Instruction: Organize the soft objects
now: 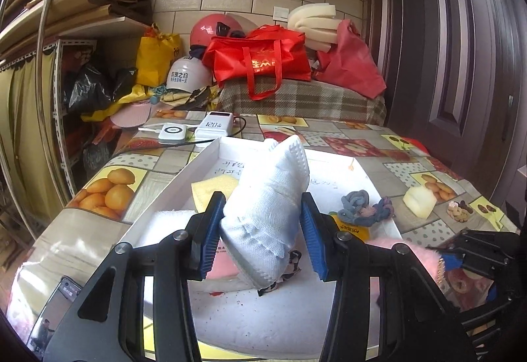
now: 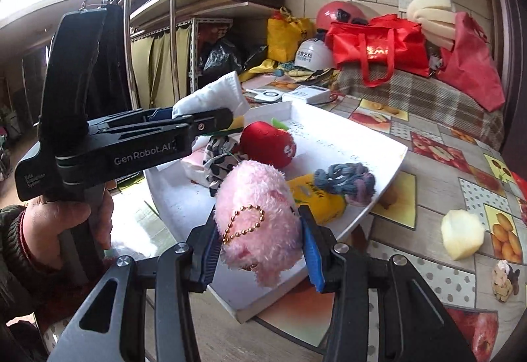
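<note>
Two grippers are loaded. The left gripper pinches a folded white woven cloth between its blue pads, above the shallow white rectangular tray. The right gripper clamps a fluffy pink plush toy with a gold bead chain over the tray's near edge.

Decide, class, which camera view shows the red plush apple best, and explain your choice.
The right wrist view. There the red plush apple lies in full sight in the white tray, behind the pink plush toy. In the left wrist view no apple shows; the folded white cloth fills the middle.
</note>
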The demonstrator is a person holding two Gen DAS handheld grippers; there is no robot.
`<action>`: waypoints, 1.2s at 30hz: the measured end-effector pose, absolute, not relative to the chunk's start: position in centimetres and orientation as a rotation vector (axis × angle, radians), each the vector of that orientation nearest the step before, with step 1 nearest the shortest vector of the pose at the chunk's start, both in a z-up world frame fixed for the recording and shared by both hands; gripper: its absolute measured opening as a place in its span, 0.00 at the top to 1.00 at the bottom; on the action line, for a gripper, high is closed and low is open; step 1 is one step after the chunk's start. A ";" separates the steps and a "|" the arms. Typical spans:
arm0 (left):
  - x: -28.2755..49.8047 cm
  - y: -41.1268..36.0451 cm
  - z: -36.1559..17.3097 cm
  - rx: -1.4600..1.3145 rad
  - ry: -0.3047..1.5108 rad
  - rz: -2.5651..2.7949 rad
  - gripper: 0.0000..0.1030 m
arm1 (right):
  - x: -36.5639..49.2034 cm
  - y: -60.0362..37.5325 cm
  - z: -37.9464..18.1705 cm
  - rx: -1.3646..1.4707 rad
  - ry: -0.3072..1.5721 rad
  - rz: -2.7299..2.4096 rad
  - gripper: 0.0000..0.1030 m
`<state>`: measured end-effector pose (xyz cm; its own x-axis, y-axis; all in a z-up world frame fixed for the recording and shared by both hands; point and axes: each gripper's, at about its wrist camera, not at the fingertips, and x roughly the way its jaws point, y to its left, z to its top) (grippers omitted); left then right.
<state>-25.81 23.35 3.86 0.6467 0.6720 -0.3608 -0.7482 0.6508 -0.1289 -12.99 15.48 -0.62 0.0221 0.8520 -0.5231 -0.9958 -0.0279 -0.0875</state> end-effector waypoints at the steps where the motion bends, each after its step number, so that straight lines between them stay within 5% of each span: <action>1: -25.8 23.3 3.9 -0.277 0.293 0.820 0.56 | -13.2 16.1 -0.9 -0.532 0.380 1.545 0.58; 8: -25.8 23.2 3.9 -0.273 0.294 0.821 0.56 | -12.5 19.0 -2.4 -0.612 0.513 1.562 0.58; 36: -21.8 24.2 3.8 -0.258 0.339 0.820 0.55 | -7.6 20.1 -0.2 -0.332 0.478 1.353 0.57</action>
<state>-21.77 24.23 3.78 0.6337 0.6676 -0.3909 -0.7489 0.6561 -0.0934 -7.62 20.11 -0.20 0.1434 0.8482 -0.5098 -0.9802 0.1929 0.0451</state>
